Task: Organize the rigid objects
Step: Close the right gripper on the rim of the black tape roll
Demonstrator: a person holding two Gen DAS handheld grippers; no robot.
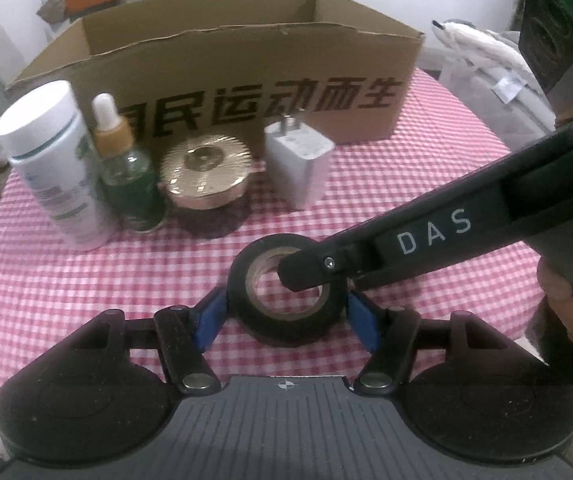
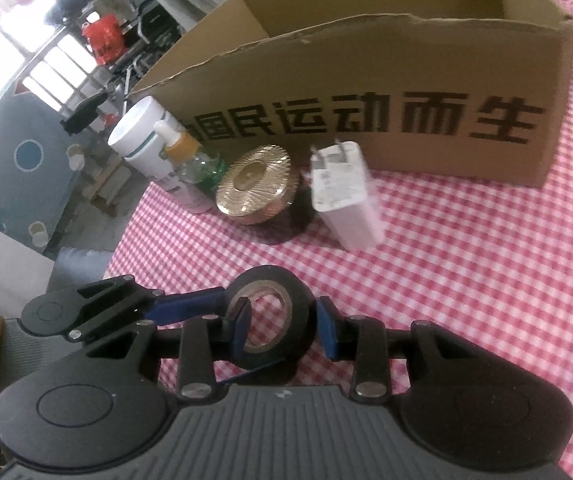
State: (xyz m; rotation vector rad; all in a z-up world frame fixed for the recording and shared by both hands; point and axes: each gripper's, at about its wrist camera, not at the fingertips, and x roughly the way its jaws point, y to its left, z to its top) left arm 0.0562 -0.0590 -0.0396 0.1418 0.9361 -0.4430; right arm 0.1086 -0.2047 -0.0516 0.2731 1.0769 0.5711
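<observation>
Black tape roll (image 1: pixel 286 308) sits between both grippers, over the red-and-white checked cloth (image 1: pixel 86 280); can't tell if it rests on the cloth or is lifted. Left gripper (image 1: pixel 286 314) is about half open, its blue pads (image 1: pixel 211 322) against the roll's outer wall on either side, so it grips the roll across its full width. Right gripper (image 2: pixel 284 326) is closed much narrower: one blue pad (image 2: pixel 242 326) is inside the roll's hole, the other pad just outside the wall, pinching one side of the ring. In the left wrist view the right gripper comes in from the right, one black finger tip over the roll's hole, a hand (image 1: pixel 566 300) on its handle.

Beyond the left gripper's tips stand, left to right, a white bottle (image 1: pixel 52 164), a dropper bottle (image 1: pixel 126 168) with green glass, a gold-lidded jar (image 1: pixel 206 176) and a white charger plug (image 1: pixel 298 164), prongs up. They line up close together in front of the open cardboard box (image 1: pixel 246 80) with black print on its near wall; the box is farther ahead, well apart from the tape roll
</observation>
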